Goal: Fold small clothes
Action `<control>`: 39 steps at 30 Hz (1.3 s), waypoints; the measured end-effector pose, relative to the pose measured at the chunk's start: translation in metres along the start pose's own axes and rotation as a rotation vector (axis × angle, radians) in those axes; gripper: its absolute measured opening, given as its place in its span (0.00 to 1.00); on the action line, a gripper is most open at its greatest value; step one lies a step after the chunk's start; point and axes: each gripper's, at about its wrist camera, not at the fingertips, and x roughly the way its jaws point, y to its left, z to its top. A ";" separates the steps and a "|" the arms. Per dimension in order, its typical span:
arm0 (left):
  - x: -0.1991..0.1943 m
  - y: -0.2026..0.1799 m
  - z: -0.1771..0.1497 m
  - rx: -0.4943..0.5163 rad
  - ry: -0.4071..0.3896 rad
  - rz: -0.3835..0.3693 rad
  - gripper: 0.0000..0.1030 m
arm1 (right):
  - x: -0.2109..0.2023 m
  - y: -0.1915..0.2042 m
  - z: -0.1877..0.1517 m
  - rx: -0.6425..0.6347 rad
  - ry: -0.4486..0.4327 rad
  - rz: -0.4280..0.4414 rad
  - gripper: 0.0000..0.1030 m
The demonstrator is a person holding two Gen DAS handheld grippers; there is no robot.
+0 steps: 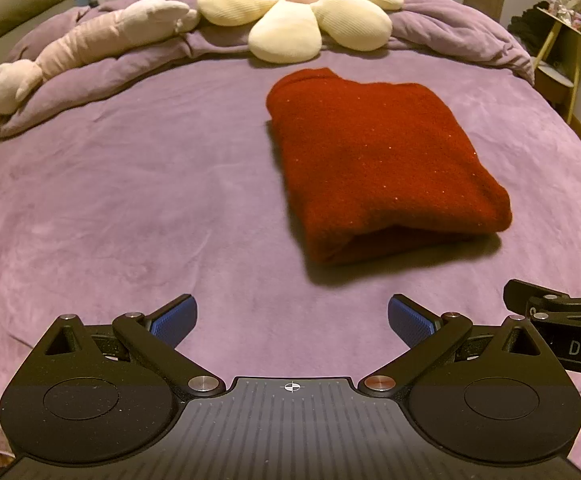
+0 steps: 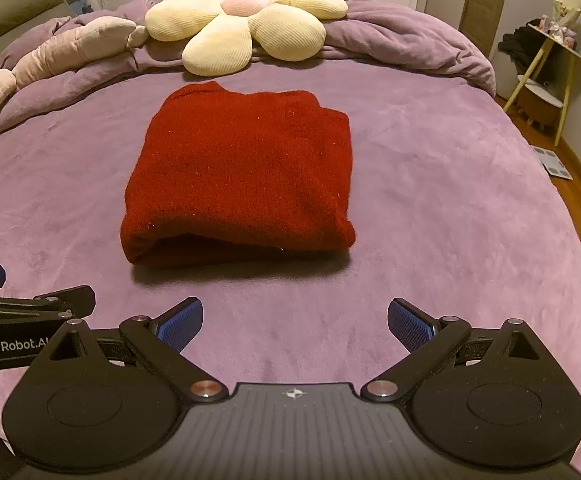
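In the left wrist view the left tongs sit at the bottom centre of the frame, spread wide with nothing between the 2 blue pads; they hover over the purple bed cover, apart from the red sweater; the sweater lies folded into a thick rectangle right of centre, its rounded fold edge facing the camera; at the upper centre a cream flower pillow rests on a bunched purple duvet; a long pale plush toy stretches across the upper left; part of the right tongs enters at the lower right edge, and from here I cannot tell how they stand. In the right wrist view the right tongs hold the bottom centre, likewise wide apart and empty; the red sweater lies folded at the middle of the frame, flat on the bed cover, near the tongs but not touching; the flower pillow sits at the upper centre; the plush toy lies at the upper left; a yellow-legged side stand stands at the upper right edge; the left tongs show at the lower left edge.
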 end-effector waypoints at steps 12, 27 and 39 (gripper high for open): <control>0.000 0.000 0.000 0.002 0.004 -0.002 1.00 | 0.002 0.000 -0.001 -0.004 -0.004 -0.002 0.96; 0.004 -0.002 -0.001 0.003 0.006 0.012 1.00 | 0.002 -0.002 0.000 -0.002 -0.007 0.002 0.96; 0.006 -0.001 -0.002 0.008 0.008 0.013 1.00 | 0.001 -0.001 0.000 0.000 -0.008 -0.001 0.96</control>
